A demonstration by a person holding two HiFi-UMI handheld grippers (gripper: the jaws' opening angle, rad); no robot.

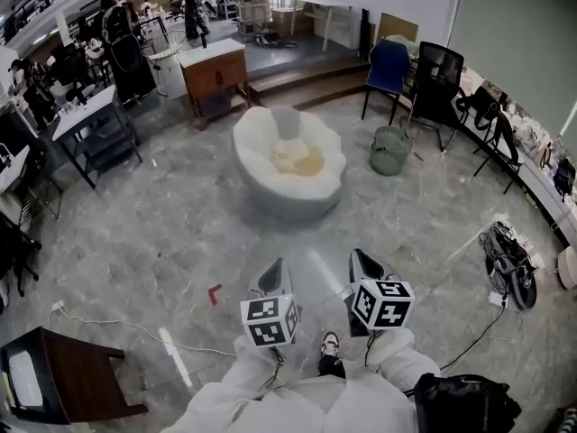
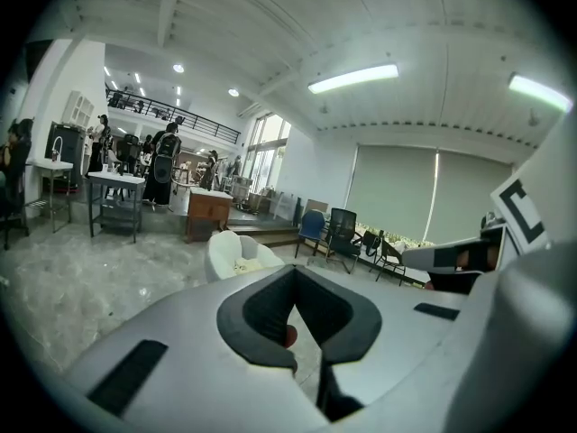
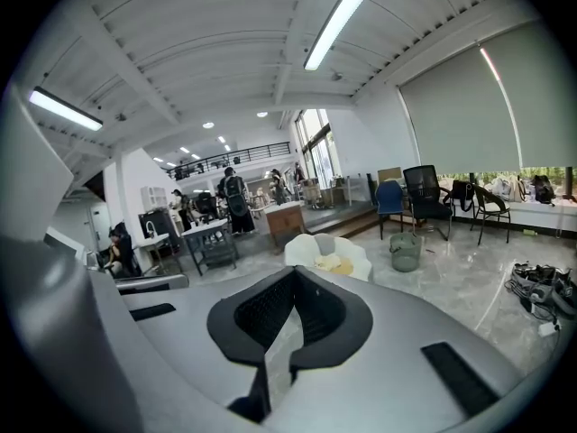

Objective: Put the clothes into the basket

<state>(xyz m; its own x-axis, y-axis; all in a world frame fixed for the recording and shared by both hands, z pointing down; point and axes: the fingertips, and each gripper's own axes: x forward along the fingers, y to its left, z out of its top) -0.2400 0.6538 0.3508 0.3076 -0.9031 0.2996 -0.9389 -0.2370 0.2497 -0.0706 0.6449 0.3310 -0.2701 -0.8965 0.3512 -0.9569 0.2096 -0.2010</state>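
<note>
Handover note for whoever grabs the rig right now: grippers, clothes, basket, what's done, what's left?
Left gripper: shut, nothing between the jaws.
Right gripper: shut, nothing between the jaws.
Both are held out in front of the person, above bare floor and short of the job's things.
Clothes: a pale yellowish heap on the white shell-shaped seat ahead.
Basket: grey-green, upright on the floor to the right of the seat, apart from it. Its contents can't be made out from here.
Done: nothing picked up yet.
Left: probably walk up to the seat, grasp the clothes and drop them into the basket.
</note>
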